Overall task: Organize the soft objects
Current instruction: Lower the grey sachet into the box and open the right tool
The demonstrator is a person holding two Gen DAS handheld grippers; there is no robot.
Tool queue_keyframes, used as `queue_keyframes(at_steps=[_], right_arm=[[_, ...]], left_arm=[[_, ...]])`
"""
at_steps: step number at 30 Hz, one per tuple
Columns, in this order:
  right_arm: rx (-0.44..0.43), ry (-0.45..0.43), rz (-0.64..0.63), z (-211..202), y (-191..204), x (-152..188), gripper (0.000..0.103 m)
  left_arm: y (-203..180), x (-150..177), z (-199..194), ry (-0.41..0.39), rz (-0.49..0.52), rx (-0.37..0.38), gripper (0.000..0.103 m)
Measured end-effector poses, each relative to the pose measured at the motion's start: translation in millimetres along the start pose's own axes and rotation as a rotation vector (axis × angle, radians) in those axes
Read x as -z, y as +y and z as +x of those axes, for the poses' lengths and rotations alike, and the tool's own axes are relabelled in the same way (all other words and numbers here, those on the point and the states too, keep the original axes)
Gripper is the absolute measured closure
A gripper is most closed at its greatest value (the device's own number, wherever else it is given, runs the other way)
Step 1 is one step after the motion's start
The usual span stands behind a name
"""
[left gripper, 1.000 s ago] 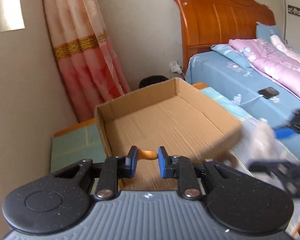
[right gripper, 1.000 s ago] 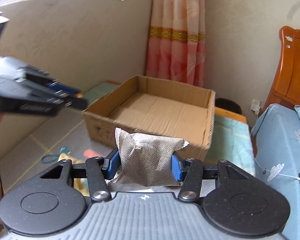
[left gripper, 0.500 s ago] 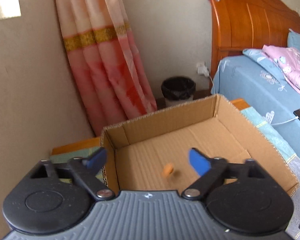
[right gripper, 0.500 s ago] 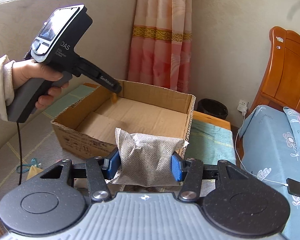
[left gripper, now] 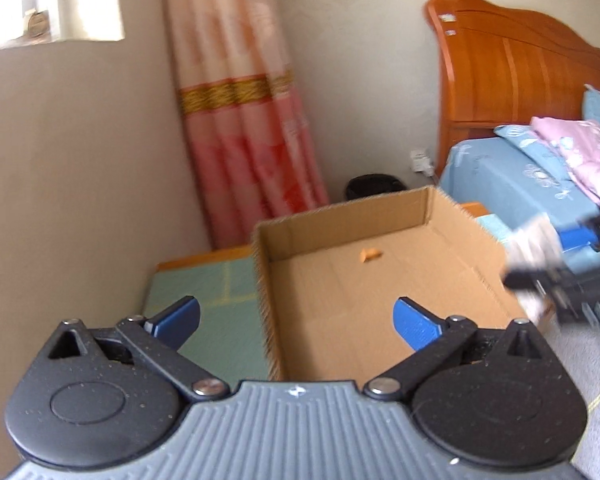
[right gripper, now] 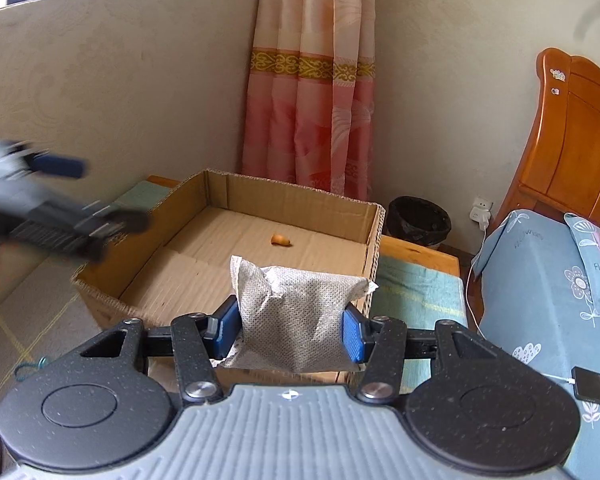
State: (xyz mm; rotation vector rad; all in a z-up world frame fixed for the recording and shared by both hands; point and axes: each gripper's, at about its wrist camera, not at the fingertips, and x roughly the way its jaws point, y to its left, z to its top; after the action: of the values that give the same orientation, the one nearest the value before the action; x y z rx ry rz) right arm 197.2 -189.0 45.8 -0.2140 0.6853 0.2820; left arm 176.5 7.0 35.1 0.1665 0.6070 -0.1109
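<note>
Since a moment ago the small orange piece (right gripper: 281,239) has landed near the cardboard box's (right gripper: 296,202) far wall, the left gripper (left gripper: 296,322) spread empty, the right gripper (right gripper: 288,332) still pinching the grey pouch (right gripper: 296,312) beside the bed (right gripper: 540,280).

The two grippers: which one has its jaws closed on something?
The right gripper: its jaws clamp a grey pouch by the cardboard box. The left gripper has its jaws spread wide, holding nothing.

Both the left gripper (left gripper: 296,322) and right gripper (right gripper: 288,330) have ribbed grey bodies, speckled black linkages, silver screws and blue pads.
</note>
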Motion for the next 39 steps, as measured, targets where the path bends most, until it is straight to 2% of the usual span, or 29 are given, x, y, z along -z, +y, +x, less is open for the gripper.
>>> queue_keyframes(at_steps=[3, 7, 12, 15, 17, 19, 20, 28, 39], right_arm=[[0.012, 0.023, 0.003, 19.4, 0.2, -15.6, 0.046], [0.017, 0.065, 0.019, 47.4, -1.2, -36.0, 0.046], [0.021, 0.119, 0.023, 84.2, 2.0, -65.8, 0.046], [0.032, 0.139, 0.022, 102.9, 5.9, -79.2, 0.046], [0.033, 0.139, 0.033, 111.5, 7.3, -86.1, 0.041], [0.032, 0.141, 0.022, 116.6, 9.5, -90.0, 0.013], [0.040, 0.134, 0.022, 117.7, 9.9, -91.3, 0.009], [0.021, 0.127, 0.063, 97.6, 7.1, -88.4, 0.002], [0.017, 0.102, 0.043, 29.7, 13.9, -42.4, 0.000]], left_arm=[[7.1, 16.5, -16.8, 0.015, -0.066, -0.049, 0.001], [20.3, 38.8, -31.8, 0.023, -0.142, -0.057, 0.001], [30.7, 52.6, -37.6, 0.049, -0.157, -0.095, 0.001], [35.7, 57.8, -39.8, 0.055, -0.168, -0.092, 0.001], [37.6, 59.7, -39.7, 0.056, -0.165, -0.096, 0.001], [40.3, 60.4, -39.4, 0.059, -0.165, -0.106, 0.001], [41.3, 60.6, -38.9, 0.058, -0.167, -0.108, 0.001], [39.3, 66.9, -48.3, 0.055, -0.154, -0.106, 0.001], [30.8, 73.8, -61.0, 0.041, -0.119, -0.074, 0.001]])
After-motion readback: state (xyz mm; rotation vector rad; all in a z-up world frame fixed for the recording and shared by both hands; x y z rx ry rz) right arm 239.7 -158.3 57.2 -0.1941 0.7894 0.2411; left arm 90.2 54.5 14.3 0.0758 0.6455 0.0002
